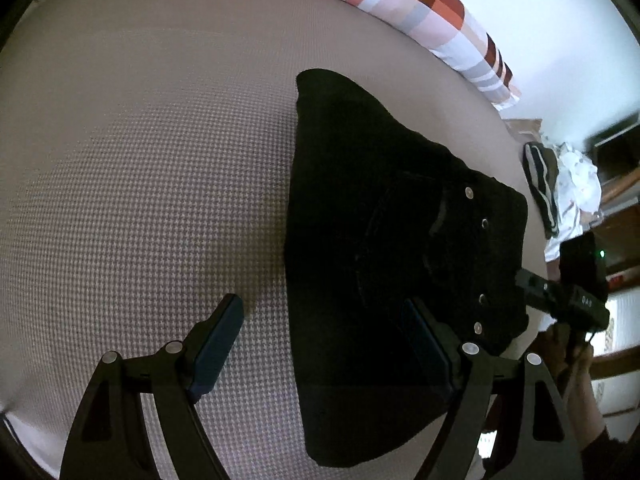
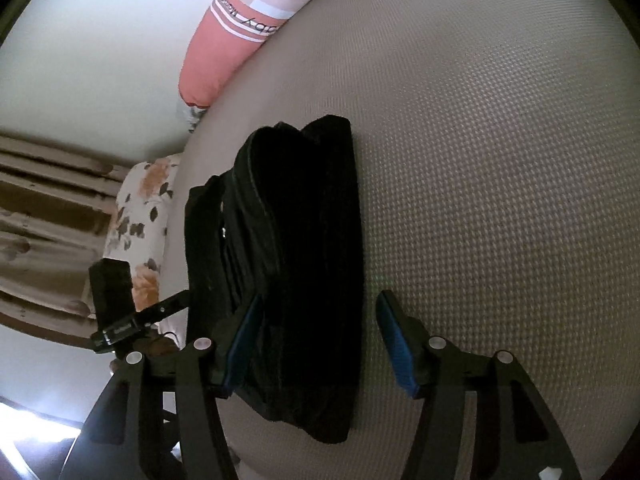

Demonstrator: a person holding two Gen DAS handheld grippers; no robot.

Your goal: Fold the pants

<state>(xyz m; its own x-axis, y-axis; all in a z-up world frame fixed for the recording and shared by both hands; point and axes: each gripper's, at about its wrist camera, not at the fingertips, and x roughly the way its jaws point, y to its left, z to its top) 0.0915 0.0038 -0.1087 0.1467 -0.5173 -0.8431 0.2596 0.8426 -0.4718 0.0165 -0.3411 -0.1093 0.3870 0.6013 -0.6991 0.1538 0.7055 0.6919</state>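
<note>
1. Your black pants point(image 1: 384, 264) lie folded into a compact stack on the bed point(image 1: 152, 184), below the striped pillow point(image 1: 432, 16).
2. Your left tongs point(image 1: 324, 344) spread wide, one finger over the pants, gripping nothing.
3. Your right tongs point(image 2: 316, 344) straddle the pants' edge, part-open, apparently releasing.

Left gripper point(image 1: 324, 344) and right gripper point(image 2: 318, 346): black angular linkage arms, silver round rivets, blue pads. At three o'clock in the left view, a hand point(image 1: 568, 356), dark sleeve.
</note>
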